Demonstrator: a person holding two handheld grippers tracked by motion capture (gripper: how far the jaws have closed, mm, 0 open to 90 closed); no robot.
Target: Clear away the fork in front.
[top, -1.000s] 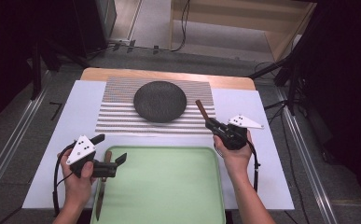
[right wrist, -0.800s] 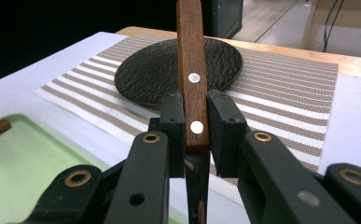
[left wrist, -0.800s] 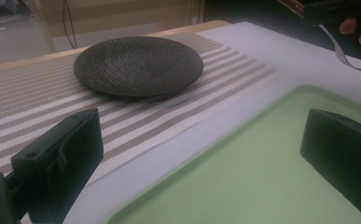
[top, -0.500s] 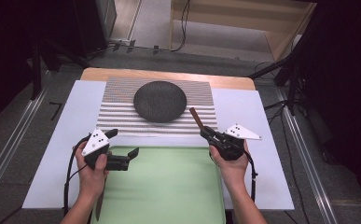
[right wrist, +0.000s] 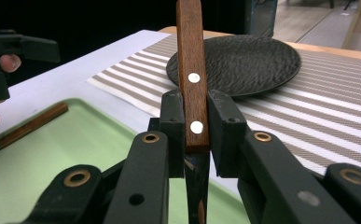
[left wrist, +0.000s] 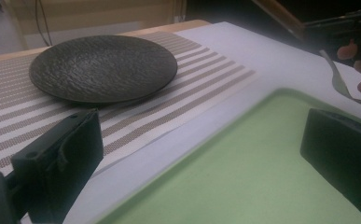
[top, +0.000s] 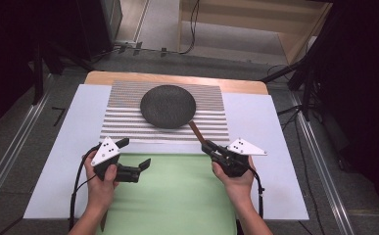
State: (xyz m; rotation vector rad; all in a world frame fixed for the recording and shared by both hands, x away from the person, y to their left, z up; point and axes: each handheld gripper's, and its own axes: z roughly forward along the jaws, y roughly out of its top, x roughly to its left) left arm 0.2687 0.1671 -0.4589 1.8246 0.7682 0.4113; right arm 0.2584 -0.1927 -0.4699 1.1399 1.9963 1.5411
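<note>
My right gripper (top: 209, 146) is shut on the wooden handle (top: 195, 130) of a fork. The handle points up and left toward the black plate (top: 168, 106). In the right gripper view the jaws of the right gripper (right wrist: 196, 116) clamp the brown riveted handle (right wrist: 190, 70), with the plate (right wrist: 236, 58) beyond it. The fork's metal tines (left wrist: 340, 83) show beside the person's fingers in the left gripper view. My left gripper (top: 135, 152) is open and holds nothing, over the near left edge of the green tray (top: 177, 196). Its own view shows the left gripper (left wrist: 201, 144) facing the plate (left wrist: 103, 65).
The plate rests on a striped placemat (top: 123, 122) on a white table cover (top: 265, 127). A second wooden-handled utensil (right wrist: 32, 123) lies in the tray (right wrist: 52, 168) at its left side. Dark stands and cables surround the table.
The left hand has moved right, over the tray's left edge. The right hand has drawn left and nearer to the person, with the fork still clamped.
</note>
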